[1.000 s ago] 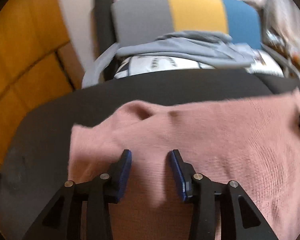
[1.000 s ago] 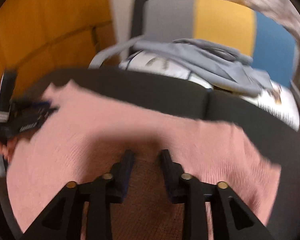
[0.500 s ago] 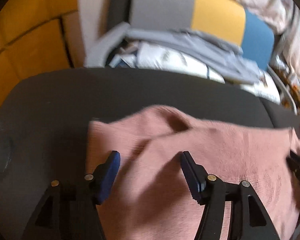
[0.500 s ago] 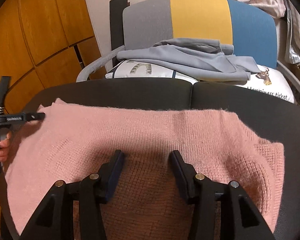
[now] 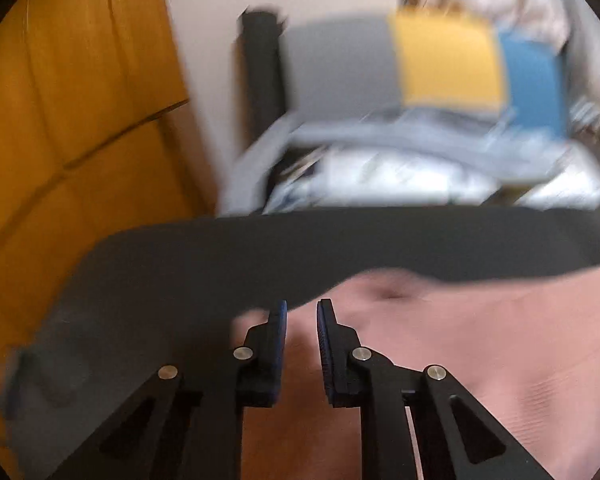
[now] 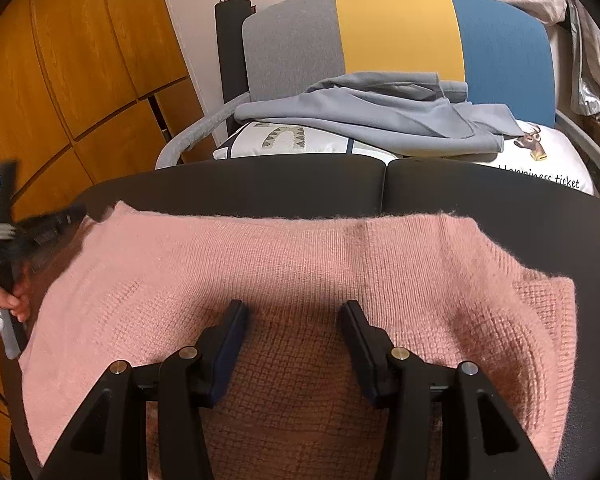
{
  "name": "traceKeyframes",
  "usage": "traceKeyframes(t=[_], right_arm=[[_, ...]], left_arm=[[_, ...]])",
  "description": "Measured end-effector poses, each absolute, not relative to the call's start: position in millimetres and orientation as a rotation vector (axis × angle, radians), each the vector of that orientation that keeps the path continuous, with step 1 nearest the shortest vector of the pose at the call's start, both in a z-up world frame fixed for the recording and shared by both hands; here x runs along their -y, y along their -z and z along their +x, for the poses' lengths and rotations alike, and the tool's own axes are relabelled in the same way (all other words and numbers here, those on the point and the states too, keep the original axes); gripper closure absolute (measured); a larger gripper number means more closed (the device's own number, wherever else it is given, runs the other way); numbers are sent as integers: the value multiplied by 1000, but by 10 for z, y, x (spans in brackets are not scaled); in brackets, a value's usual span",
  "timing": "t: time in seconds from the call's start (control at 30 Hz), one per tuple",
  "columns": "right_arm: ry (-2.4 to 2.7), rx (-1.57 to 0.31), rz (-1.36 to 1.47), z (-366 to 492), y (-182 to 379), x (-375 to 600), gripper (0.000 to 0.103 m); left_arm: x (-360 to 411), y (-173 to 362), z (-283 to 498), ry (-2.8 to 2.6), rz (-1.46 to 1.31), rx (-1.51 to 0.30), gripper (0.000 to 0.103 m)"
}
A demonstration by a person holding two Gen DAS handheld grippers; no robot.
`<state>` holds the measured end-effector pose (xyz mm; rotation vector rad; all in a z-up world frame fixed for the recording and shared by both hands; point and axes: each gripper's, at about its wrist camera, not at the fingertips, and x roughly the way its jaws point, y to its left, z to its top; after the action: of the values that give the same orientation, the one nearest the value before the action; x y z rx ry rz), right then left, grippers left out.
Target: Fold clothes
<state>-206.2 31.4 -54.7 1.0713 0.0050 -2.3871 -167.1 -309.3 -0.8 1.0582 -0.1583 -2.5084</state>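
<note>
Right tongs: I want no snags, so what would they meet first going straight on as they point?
Probably the pink sweater: the open right tongs angle down at it, nothing between. Depth is unclear.

A black table [image 6: 500,208] carries the work; a seam splits its top into two panels; a pink sweater [image 6: 300,264] lies flat across it, its far edge short of the table's far rim, its left corner [image 5: 380,292] lifted slightly; bare black top shows left and right.
</note>
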Motion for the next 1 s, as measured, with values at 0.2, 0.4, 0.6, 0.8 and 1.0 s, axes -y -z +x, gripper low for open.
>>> traceKeyframes(t=[0.2,0.4,0.6,0.8,1.0], right_arm=[[2378,-4,1101,-2082,533,-319,53],[2391,261,1076,-1636,183,-614,61],[2468,5,1206,-1098,453,-912,68],[2695,305,1152,-681,286,-1738,70],[2588,530,1063,-259,197,-1897,66]], left_arm=[[3053,-137,-1154,2529,965,12,76],[2702,-124,-434,2734,952,180,49],[2584,130,-358,2648,1145,304,44],[2604,81,-183,2634,1149,214,41],[2510,104,208,2674,1122,85,41]])
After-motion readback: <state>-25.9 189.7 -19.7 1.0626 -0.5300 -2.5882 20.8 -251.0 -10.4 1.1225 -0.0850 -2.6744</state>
